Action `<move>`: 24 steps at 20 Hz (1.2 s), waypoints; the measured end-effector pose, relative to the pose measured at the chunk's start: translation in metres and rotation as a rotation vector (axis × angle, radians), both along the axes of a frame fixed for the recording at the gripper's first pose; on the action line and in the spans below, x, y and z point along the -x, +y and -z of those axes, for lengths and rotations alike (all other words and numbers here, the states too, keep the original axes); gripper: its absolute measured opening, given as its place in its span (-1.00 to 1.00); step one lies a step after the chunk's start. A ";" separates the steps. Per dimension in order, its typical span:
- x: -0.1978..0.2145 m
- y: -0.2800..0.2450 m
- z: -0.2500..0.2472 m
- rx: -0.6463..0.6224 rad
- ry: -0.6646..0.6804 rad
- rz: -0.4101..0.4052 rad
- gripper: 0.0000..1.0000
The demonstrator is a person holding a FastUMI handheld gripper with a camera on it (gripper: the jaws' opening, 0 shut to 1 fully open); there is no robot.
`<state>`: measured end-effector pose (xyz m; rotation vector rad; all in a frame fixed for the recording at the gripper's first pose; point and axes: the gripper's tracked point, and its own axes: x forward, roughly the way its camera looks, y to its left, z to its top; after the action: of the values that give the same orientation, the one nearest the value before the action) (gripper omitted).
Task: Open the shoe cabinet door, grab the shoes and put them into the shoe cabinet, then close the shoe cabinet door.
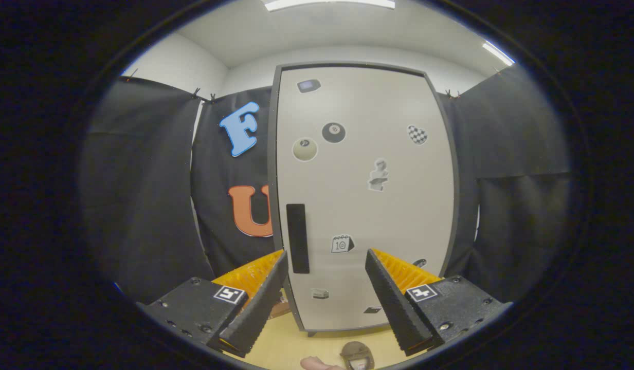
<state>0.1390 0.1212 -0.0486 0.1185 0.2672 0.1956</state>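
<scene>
Step in hand: opening the door. The gripper (327, 257) is open, holding nothing. The tall pale-grey shoe cabinet (365, 205) stands closed beyond it; its black vertical handle (297, 238) must be grasped next.

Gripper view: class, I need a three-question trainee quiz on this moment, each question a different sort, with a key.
1. True or false: the cabinet door is open.
2. The gripper has its fingers: A open, B shut on a shoe, C shut on the handle.
3. Fill in: the dark handle sits on the door just beyond the ___ finger.

Key: 1 false; 2 A; 3 left.
</scene>
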 end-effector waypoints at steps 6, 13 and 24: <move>-0.063 0.034 0.016 0.034 -0.046 -0.053 0.97; -0.095 0.049 0.042 -0.012 0.050 -0.050 0.04; -0.056 0.036 0.033 0.017 0.043 -0.176 -0.30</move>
<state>0.1946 0.1574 -0.0816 0.0820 0.3221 0.3655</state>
